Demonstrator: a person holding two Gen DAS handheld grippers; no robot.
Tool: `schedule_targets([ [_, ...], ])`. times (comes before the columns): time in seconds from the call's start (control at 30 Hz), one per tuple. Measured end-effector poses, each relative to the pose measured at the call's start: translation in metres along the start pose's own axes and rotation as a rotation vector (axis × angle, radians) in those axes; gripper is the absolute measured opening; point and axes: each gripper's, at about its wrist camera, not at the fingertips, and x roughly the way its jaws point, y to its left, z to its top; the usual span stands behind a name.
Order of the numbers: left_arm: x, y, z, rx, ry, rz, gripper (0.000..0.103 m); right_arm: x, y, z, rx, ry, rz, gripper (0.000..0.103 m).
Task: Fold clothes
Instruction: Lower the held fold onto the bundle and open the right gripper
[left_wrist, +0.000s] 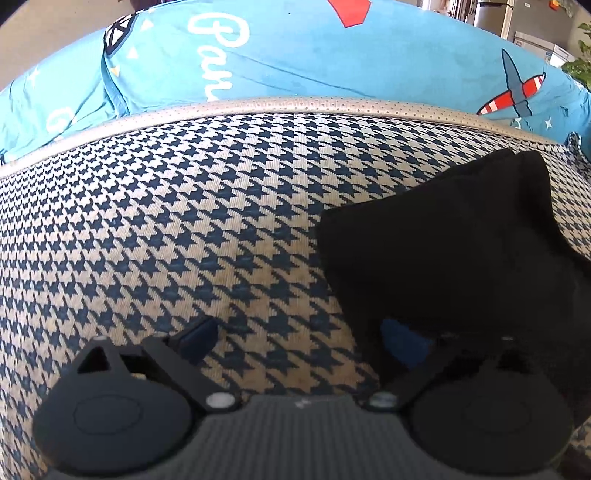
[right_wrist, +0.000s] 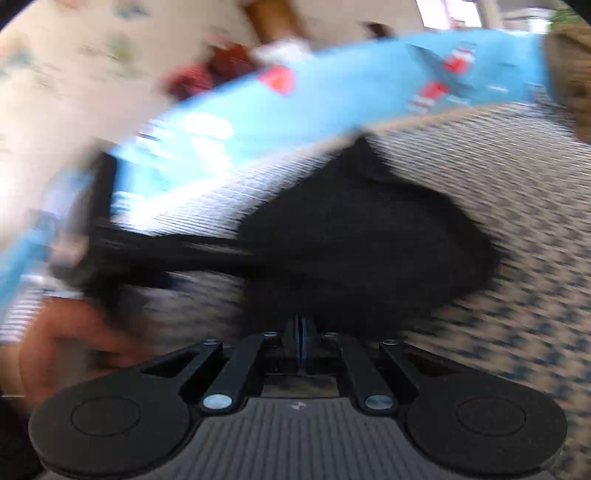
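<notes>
On the navy-and-cream houndstooth cushion lies the folded black garment. Left gripper gapes wide beside it; right gripper is pinched closed at its edge, which may slip free and undo the fold.

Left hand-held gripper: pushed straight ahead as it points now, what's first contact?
Likely the houndstooth cushion; the open left hand-held gripper has only that between its fingers. The black garment lies to its right. Depth unclear.
</notes>
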Motion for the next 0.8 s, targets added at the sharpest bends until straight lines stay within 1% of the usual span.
schedule_targets([
  [0.13,-0.002,-0.001,0.001,-0.016,0.008,0.003,0.099,-0.005,-0.021,0.000,0.097,0.005,-0.075,0.000],
  [0.2,-0.006,-0.002,0.001,-0.027,0.010,-0.010,0.094,-0.011,-0.023,0.001,0.108,-0.007,-0.041,0.000],
  [0.3,-0.017,-0.007,0.001,-0.018,0.002,-0.078,0.094,-0.016,-0.025,0.004,0.103,-0.047,-0.005,0.000],
  [0.4,-0.028,-0.020,-0.001,0.041,-0.015,-0.137,0.095,-0.022,-0.026,0.007,0.084,-0.095,0.026,0.003],
  [0.47,-0.030,-0.028,-0.005,0.086,-0.018,-0.157,0.095,-0.018,-0.026,0.010,0.086,-0.102,0.022,0.003],
  [0.53,-0.029,-0.035,-0.009,0.126,-0.011,-0.169,0.095,-0.011,-0.029,0.013,0.110,-0.075,-0.038,0.003],
  [0.6,-0.024,-0.037,-0.012,0.138,0.021,-0.171,0.095,-0.005,-0.037,0.014,0.151,-0.050,-0.145,0.003],
  [0.67,-0.021,-0.036,-0.016,0.149,0.041,-0.170,0.095,-0.004,-0.050,0.015,0.213,-0.039,-0.159,0.003],
  [0.8,-0.024,-0.035,-0.019,0.181,0.054,-0.145,0.098,-0.007,-0.054,0.016,0.210,-0.046,-0.206,0.003],
])
